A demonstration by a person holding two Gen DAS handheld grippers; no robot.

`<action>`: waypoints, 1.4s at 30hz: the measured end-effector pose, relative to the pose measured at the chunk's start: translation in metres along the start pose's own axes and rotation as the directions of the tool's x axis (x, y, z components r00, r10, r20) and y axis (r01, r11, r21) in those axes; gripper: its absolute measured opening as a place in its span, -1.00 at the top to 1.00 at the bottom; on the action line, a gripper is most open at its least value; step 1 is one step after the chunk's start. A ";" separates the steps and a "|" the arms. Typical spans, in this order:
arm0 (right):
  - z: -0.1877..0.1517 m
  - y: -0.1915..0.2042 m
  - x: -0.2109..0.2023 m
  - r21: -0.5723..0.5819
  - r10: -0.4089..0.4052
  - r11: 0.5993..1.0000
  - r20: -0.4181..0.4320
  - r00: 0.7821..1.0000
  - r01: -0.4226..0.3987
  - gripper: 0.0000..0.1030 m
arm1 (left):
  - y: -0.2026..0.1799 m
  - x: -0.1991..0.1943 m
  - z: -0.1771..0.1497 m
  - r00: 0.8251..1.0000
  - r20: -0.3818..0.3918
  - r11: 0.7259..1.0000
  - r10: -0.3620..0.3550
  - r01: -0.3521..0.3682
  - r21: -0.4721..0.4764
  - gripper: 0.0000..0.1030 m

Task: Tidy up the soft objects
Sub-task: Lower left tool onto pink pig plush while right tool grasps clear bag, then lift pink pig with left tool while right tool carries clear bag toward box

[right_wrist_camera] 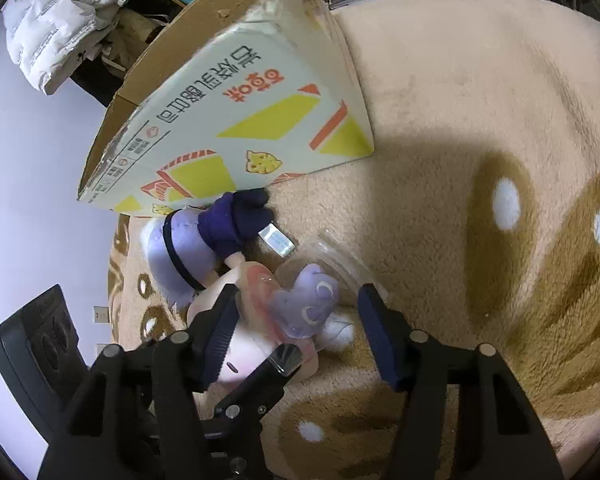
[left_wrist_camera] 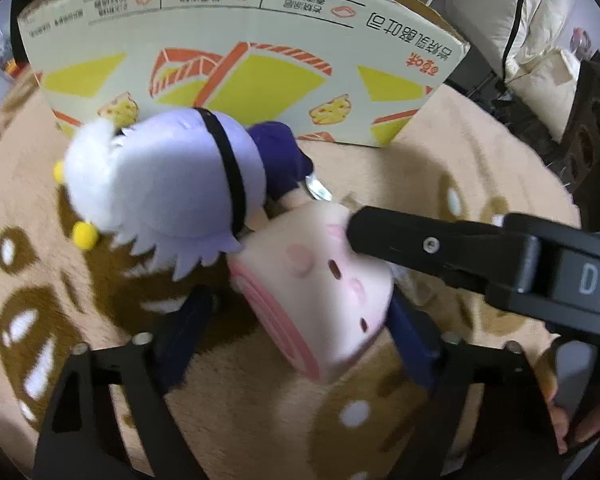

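A pink toast-shaped plush (left_wrist_camera: 320,296) lies on the beige bear-print blanket (left_wrist_camera: 452,152), between the blue pads of my left gripper (left_wrist_camera: 300,340). The right pad sits at its edge and the left pad stands apart, so the jaws are open. A doll (left_wrist_camera: 160,184) with pale lavender hair, a black band and dark purple clothes lies just behind it. One finger (left_wrist_camera: 396,240) of the right gripper rests on the plush's top. My right gripper (right_wrist_camera: 296,332) is open over the pink plush (right_wrist_camera: 244,344) and a small purple figure (right_wrist_camera: 312,304) in a clear cup.
A printed cardboard box (left_wrist_camera: 240,60) stands open behind the doll (right_wrist_camera: 188,248), also seen as the box (right_wrist_camera: 228,120) in the right view. A small silvery packet (right_wrist_camera: 276,240) lies by the doll. A white puffy jacket (right_wrist_camera: 60,12) and a black speaker (right_wrist_camera: 40,344) lie off the blanket.
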State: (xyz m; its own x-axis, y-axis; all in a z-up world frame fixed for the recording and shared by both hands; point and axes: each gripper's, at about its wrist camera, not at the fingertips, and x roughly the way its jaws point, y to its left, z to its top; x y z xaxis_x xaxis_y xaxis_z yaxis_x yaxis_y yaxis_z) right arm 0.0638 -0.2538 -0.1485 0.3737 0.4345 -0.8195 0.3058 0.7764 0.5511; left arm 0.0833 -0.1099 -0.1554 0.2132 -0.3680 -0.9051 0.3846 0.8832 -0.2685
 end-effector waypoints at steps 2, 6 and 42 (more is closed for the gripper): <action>0.001 -0.001 0.001 0.008 0.006 1.000 -0.004 1.000 -0.006 -0.23 | 0.000 -0.001 -0.001 1.000 0.000 1.000 -0.015 0.015 -0.001 -0.30; 0.000 -0.001 0.000 0.018 0.007 1.000 -0.009 1.000 -0.007 -0.23 | -0.004 -0.004 -0.003 1.000 0.011 1.000 -0.008 0.008 0.027 -0.07; 0.000 0.032 -0.045 -0.239 -0.161 0.952 0.139 0.977 0.191 0.98 | -0.004 -0.033 -0.012 0.998 0.055 0.999 0.036 -0.038 0.021 0.44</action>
State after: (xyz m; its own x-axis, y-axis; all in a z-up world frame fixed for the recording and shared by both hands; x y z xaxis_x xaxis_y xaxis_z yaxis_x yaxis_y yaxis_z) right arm 0.0571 -0.2485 -0.0942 0.4381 0.2362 -0.8674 0.1532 0.9311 0.3310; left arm 0.0639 -0.0983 -0.1282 0.2763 -0.3511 -0.8946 0.3947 0.8902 -0.2275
